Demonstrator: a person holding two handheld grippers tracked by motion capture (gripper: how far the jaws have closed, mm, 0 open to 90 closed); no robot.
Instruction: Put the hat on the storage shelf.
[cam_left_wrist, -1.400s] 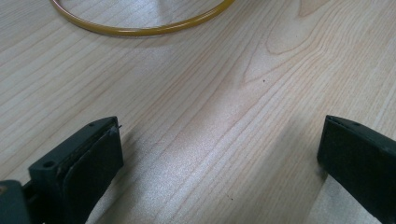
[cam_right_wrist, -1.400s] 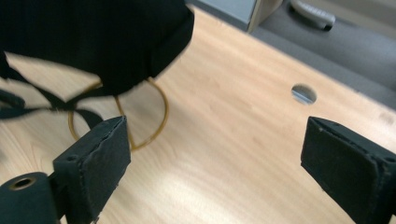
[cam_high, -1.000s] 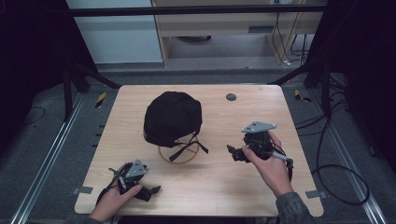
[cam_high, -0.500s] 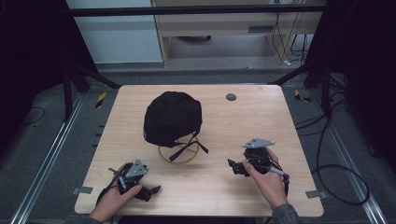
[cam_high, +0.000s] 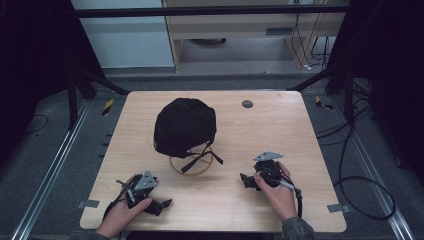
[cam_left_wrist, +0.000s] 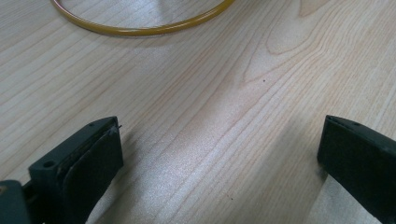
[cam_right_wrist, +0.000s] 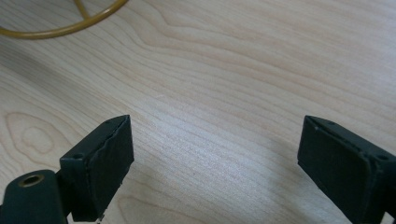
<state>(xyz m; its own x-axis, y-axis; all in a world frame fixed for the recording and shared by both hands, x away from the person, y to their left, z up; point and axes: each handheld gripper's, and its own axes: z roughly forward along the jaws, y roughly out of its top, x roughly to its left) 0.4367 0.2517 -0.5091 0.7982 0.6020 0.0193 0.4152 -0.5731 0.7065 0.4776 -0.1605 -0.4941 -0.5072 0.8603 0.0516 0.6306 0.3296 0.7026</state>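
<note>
High view: black cap (cam_high: 185, 126) sitting on a ring stand (cam_high: 196, 165), left gripper (cam_high: 162, 204) and right gripper (cam_high: 246, 180) resting nearer than it. Gripper views: showing both sets of jaws gaping wide, gripping nothing, over bare table (cam_left_wrist: 224, 93), ring edge just beyond.

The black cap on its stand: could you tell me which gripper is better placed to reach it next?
Probably the left gripper: it sits nearer the stand's ring under the black cap. Both are open and empty.

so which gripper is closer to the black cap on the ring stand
Left, narrowly. The left gripper rests at the table's near edge, below and slightly left of the black fabric cap on its yellow ring stand. The right gripper sits off to the cap's right. Both are open, touching neither.
</note>
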